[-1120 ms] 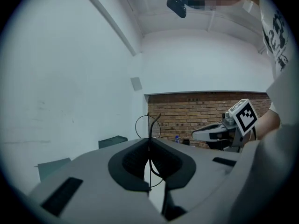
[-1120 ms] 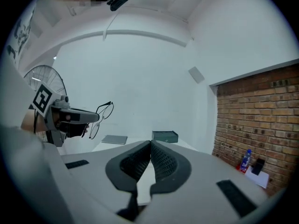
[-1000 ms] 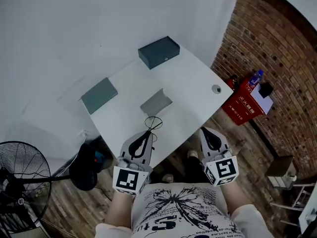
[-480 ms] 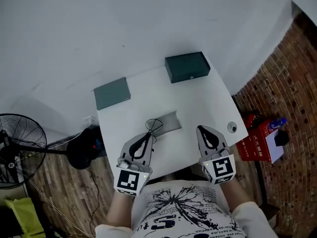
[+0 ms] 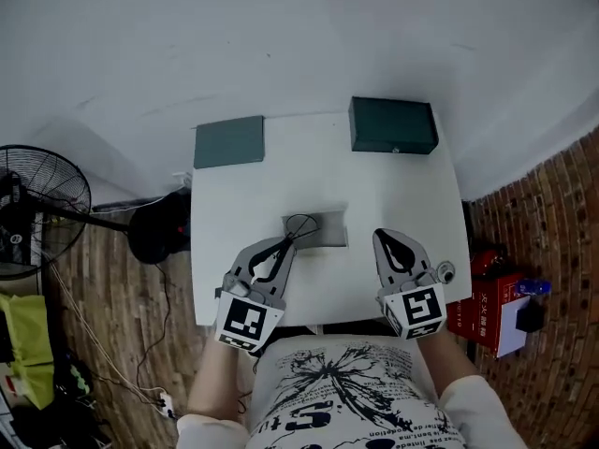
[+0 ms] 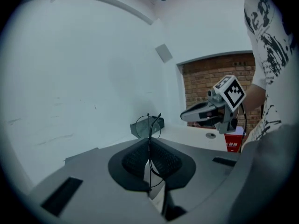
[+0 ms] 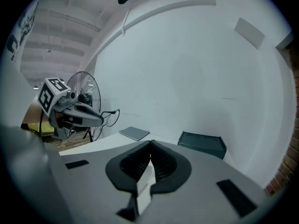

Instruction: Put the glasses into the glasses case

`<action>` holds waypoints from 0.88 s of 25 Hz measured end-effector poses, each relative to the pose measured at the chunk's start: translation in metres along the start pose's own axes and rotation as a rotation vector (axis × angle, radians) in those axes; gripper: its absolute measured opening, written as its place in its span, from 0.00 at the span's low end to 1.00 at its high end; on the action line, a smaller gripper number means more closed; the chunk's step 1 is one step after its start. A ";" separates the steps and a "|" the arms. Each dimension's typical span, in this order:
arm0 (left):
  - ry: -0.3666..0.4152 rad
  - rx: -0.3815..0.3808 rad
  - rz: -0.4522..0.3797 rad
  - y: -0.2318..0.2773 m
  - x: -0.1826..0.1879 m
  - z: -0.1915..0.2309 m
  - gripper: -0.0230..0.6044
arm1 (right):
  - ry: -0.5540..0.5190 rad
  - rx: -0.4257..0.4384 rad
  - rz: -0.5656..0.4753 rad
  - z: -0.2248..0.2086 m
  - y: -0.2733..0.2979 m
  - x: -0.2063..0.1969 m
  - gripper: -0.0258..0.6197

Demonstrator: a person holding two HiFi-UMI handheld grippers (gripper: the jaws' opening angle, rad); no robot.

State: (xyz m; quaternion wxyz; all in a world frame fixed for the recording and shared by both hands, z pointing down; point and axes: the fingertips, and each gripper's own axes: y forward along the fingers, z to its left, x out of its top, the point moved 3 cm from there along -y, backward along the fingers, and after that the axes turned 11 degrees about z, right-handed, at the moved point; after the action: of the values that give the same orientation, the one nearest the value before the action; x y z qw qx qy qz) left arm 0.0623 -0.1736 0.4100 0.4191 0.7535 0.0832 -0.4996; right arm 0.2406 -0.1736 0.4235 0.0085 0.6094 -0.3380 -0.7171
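My left gripper (image 5: pixel 286 243) is shut on thin wire-framed glasses (image 5: pixel 300 224). One round lens ring (image 6: pixel 148 128) sticks up beyond the closed pads (image 6: pixel 140 157). It hangs over the near middle of the white table (image 5: pixel 234 269), beside a small grey pad (image 5: pixel 323 229). The dark green glasses case (image 5: pixel 393 125) stands closed at the far right corner and also shows in the right gripper view (image 7: pixel 202 144). My right gripper (image 5: pixel 380 238) hovers over the table's near right, jaws together with nothing between them (image 7: pixel 150 144).
A flat grey-green slab (image 5: pixel 229 141) lies at the table's far left corner. A small round object (image 5: pixel 446 271) sits by the near right edge. A floor fan (image 5: pixel 37 209) stands left of the table, and a red box (image 5: pixel 487 302) sits on the floor to its right.
The head view has swung, so the table now lies square in front. Both grippers have moved in over its near edge. The left one still holds the glasses.
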 end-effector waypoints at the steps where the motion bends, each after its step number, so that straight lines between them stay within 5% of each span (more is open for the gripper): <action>1: 0.023 -0.009 0.018 0.009 -0.002 0.000 0.07 | 0.000 0.009 0.002 -0.005 0.004 -0.003 0.06; 15: 0.192 -0.255 0.330 0.109 -0.061 -0.010 0.07 | 0.043 0.061 0.087 -0.043 0.048 -0.059 0.06; 22: 0.398 -0.319 0.473 0.135 -0.081 -0.014 0.07 | 0.033 0.061 0.105 -0.050 0.061 -0.065 0.06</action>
State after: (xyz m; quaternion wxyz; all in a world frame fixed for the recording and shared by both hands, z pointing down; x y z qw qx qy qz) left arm 0.1055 -0.2254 0.5528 0.6113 0.7597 0.0634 -0.2124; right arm 0.2772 -0.2171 0.5087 0.0329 0.6025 -0.3911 -0.6949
